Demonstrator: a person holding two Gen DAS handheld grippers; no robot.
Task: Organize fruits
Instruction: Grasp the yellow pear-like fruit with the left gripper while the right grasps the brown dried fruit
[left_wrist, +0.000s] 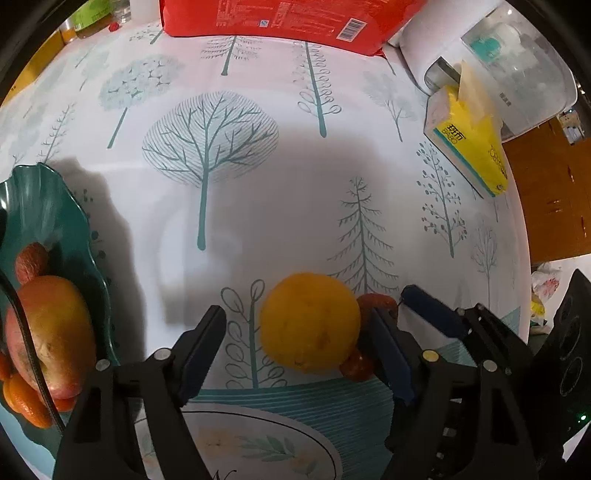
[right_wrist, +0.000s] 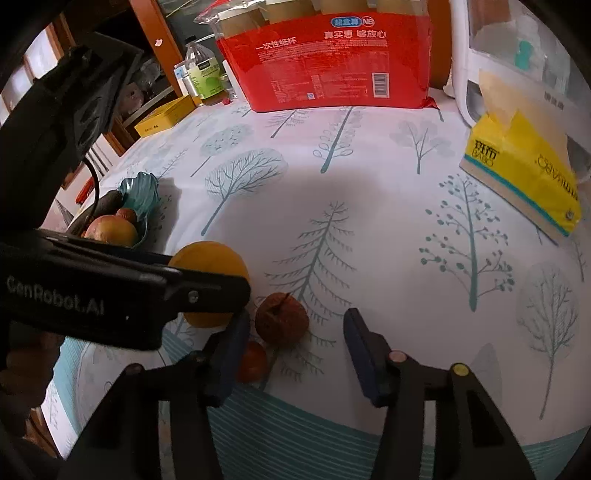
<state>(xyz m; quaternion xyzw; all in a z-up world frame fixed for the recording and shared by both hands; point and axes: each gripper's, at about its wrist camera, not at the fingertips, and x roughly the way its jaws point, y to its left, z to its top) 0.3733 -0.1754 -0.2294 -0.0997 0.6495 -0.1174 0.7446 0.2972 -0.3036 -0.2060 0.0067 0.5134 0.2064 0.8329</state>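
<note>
On the counter (left_wrist: 258, 192) the orange (left_wrist: 309, 323) sits between my left claw's (left_wrist: 299, 332) wide-open jaws, unpinched: firm, round, prone to roll, so I'd grip its widest middle. My right claw (right_wrist: 295, 328), half open, brackets the small wrinkled red fruit (right_wrist: 281, 318): light, delicate, held gently.

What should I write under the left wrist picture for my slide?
Open left gripper straddles an orange beside a green fruit dish.

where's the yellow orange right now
The yellow orange lies on the tablecloth, low in the left wrist view between the open left hand-held gripper fingers, with the brown lychee just to its right.
</note>
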